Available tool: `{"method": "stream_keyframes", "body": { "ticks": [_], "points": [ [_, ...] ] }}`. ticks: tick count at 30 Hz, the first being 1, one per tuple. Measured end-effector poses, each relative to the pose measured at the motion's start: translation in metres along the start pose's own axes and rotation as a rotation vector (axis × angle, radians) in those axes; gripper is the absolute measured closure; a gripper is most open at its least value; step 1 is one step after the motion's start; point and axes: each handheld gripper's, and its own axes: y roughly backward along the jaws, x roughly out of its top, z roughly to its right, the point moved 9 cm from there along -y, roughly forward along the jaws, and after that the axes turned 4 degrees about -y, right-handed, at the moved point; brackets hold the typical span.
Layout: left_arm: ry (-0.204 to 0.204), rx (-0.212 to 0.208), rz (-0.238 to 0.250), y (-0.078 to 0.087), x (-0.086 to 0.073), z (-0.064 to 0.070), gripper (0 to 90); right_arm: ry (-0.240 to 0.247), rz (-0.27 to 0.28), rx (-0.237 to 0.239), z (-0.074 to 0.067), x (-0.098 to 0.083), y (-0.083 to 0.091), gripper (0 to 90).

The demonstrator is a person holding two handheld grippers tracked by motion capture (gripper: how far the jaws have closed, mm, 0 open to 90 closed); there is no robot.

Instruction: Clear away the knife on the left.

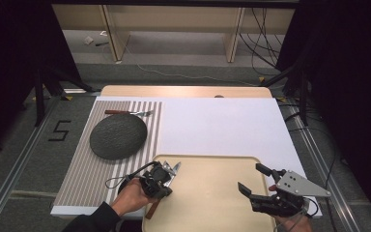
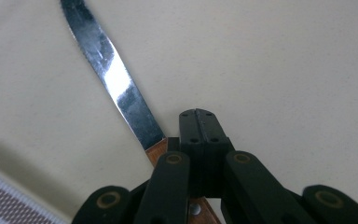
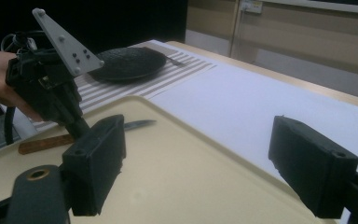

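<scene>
So there's a beige plastic tray (image 1: 212,193) sitting at the bottom centre of the high view, on a white sheet (image 1: 222,128) that covers most of the table. The left gripper (image 1: 163,180) is down at the tray's left edge, lower left of centre, and its jaws are pressed together around the brown wooden handle of a table knife (image 2: 114,84). In the left gripper view the jaws meet with no gap showing, the handle sits right under them, and the steel blade runs off toward the upper left over the tray surface. In the high view the handle end pokes out over the tray's left rim, below the hand. The right gripper (image 1: 253,186) is at the lower right, over the tray's right side, jaws spread wide with nothing between them; the right gripper view shows bare tray in the gap. Up in the left part of the high view there's a brown and white striped placemat (image 1: 84,174) with a dark grey round textured plate (image 1: 118,137) on it, and a fork with a brown handle (image 1: 128,112) lying just beyond the plate.
</scene>
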Motion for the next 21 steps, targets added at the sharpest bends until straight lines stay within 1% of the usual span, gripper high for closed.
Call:
{"method": "stream_keyframes", "body": {
  "ticks": [3, 6, 14, 21],
  "points": [
    [0.019, 0.003, 0.005, 0.003, -0.002, -0.005, 89.7, -0.003, -0.004, 0.000, 0.000, 0.000, 0.000, 19.8],
    [0.028, 0.010, 0.007, 0.005, -0.003, -0.008, 89.7, -0.007, -0.002, -0.001, 0.000, 0.000, 0.000, 19.8],
    [0.042, 0.024, -0.021, 0.005, -0.011, -0.016, 89.6, -0.005, 0.000, -0.002, 0.000, 0.000, 0.000, 19.8],
    [0.070, 0.036, -0.007, 0.012, -0.014, -0.023, 89.7, -0.004, 0.001, -0.001, 0.000, 0.000, 0.000, 19.8]
  ]
}}
